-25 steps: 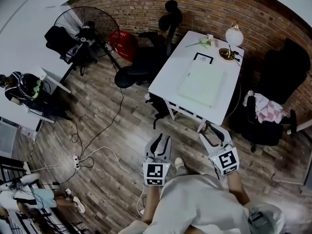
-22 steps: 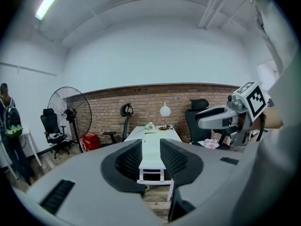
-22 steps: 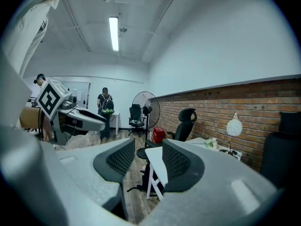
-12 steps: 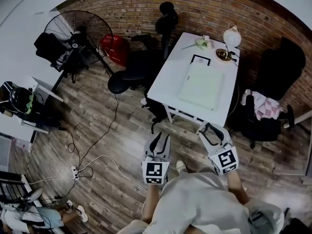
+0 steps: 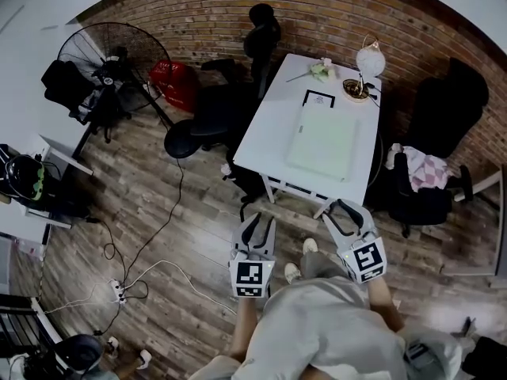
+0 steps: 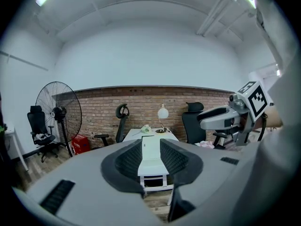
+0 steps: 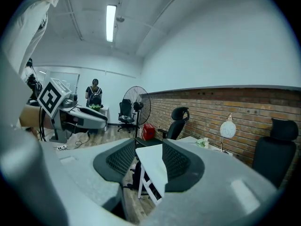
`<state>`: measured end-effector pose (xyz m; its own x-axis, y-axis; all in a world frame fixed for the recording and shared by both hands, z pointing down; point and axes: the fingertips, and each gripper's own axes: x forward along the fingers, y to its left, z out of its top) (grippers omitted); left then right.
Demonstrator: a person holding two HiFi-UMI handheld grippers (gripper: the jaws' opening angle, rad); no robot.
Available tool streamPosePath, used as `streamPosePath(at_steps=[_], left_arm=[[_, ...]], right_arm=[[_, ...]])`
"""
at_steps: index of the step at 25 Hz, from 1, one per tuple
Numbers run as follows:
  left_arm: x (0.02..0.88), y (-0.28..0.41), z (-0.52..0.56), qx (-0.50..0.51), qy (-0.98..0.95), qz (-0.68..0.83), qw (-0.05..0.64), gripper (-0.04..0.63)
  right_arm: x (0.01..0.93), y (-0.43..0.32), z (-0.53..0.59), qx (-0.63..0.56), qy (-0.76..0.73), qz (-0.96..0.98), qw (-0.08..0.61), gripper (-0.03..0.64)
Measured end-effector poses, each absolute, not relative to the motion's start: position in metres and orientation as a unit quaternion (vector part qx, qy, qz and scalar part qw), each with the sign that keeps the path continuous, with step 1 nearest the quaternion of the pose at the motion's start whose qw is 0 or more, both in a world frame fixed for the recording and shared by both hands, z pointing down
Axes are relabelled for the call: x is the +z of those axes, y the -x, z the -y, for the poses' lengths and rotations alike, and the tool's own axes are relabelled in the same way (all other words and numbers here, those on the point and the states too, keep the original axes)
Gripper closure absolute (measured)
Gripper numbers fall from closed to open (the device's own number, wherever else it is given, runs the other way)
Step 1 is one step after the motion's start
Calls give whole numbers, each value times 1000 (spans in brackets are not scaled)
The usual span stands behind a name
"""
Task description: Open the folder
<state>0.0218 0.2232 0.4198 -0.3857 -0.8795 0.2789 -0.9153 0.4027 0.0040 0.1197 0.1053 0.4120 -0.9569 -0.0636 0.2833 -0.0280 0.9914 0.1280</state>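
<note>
The pale folder (image 5: 322,142) lies flat and shut near the middle of the white surface (image 5: 269,129), which stands against the brick wall (image 5: 333,14) with a lamp (image 5: 369,58) at its far corner. The left claw (image 5: 259,222) and the right claw (image 5: 343,210) hang side by side over the wooden floor (image 5: 174,212), well apart from the folder, each spread with nothing between its jaws.

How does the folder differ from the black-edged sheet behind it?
The folder is larger and plain pale green; the black-edged sheet is smaller, white with a dark border. The folder lies centrally; the black-edged sheet lies nearer the brick wall. Both lie flat on the table.
</note>
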Motion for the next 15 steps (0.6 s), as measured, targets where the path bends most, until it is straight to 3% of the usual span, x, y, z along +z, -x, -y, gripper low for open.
streamPosePath(at_steps=[15], left_arm=[[421,19,-196,77,-542,829,116,479]], right_arm=[[418,-76,-81,-80,-13,987,137,433]])
